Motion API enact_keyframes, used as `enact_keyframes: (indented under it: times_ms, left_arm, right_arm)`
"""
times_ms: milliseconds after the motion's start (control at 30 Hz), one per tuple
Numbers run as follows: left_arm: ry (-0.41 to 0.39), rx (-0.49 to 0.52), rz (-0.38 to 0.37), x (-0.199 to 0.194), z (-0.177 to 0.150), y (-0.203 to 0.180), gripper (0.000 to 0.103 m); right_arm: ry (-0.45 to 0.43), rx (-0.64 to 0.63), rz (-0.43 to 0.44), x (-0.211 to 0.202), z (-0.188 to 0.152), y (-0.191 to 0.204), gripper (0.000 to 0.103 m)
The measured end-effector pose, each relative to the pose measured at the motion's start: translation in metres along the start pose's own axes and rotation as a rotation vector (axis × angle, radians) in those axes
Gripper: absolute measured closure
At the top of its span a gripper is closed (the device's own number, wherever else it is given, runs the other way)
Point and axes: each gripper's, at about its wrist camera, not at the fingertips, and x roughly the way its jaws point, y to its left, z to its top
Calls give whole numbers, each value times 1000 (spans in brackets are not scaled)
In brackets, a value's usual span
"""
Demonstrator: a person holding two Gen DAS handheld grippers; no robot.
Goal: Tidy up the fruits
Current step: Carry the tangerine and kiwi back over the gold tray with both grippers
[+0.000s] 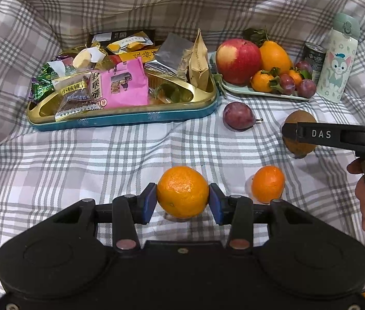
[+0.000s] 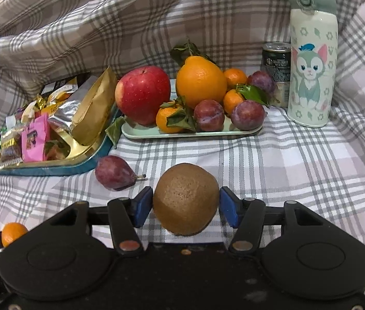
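Left wrist view: left gripper (image 1: 183,199) clasped a mandarin (image 1: 182,191); right gripper (image 2: 186,206) bracketed the kiwi (image 2: 185,199), contact unclear. Mint tray (image 2: 156,133) already held fruit; a plum (image 1: 238,116) and a small mandarin (image 1: 268,184) remained on the cloth.

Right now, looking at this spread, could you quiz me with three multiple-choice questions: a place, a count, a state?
1. The loose plum lies: A) on the checked cloth B) on the green tray C) in the snack tin.
2. Plums on the green tray: A) one B) three C) six.
3. The cat bottle: A) lies flat B) stands, lid shut C) stands, lid off.
Answers: 1 A, cloth in front of the tin; 2 B, three purple ones among the mandarins; 3 B, upright, green lid down.
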Motion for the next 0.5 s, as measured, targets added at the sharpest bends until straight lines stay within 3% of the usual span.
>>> enact_keyframes:
  times_ms: [500]
  left_arm:
    - [-12, -8, -8, -31, -13, 3, 52]
  right_arm:
    - [9, -61, 63, -35, -15, 16, 44]
